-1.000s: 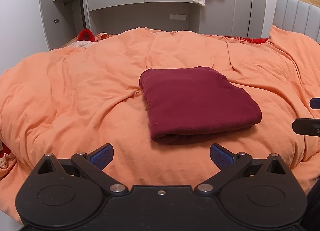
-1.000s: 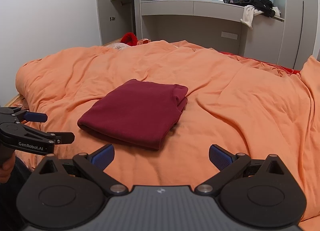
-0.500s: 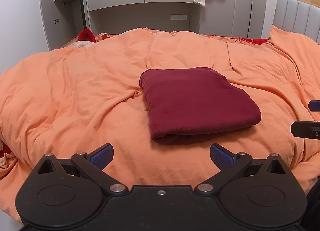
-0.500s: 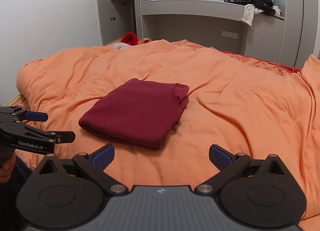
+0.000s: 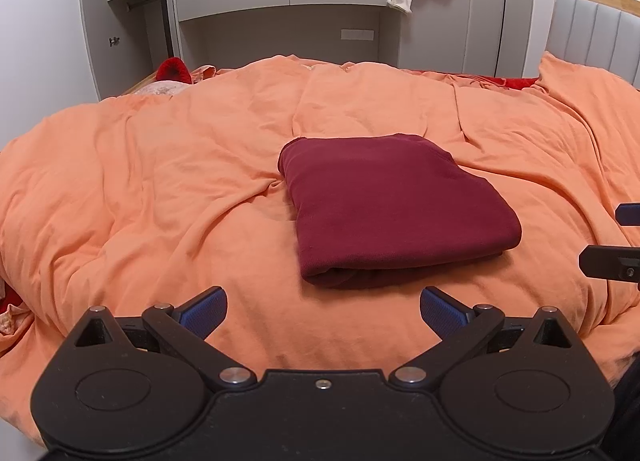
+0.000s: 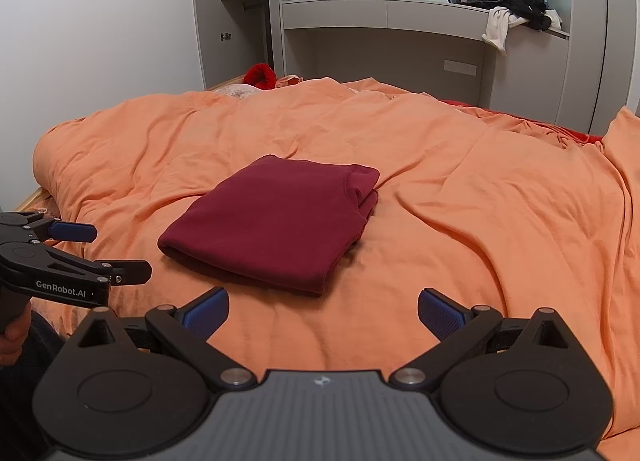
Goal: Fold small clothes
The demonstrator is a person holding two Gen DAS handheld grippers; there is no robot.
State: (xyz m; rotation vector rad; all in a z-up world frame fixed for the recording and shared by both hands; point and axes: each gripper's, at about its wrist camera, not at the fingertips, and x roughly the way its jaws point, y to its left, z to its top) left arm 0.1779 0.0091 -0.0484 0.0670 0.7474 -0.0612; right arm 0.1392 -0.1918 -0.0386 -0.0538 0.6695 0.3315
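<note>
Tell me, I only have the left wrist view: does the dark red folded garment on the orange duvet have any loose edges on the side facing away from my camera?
Observer: Yes. In the right wrist view the dark red folded garment shows stacked layer edges and a curved seam at its far right end, bunched a little rather than flush.
Operator: Is my left gripper touching it?
Observer: No. The left gripper sits off the garment's near left corner, jaws open, with bare orange duvet between them.
Operator: Who is holding that gripper?
Observer: A hand wraps its handle at the frame's left edge.
Operator: And the right gripper?
Observer: The right gripper is open, short of the garment.
</note>
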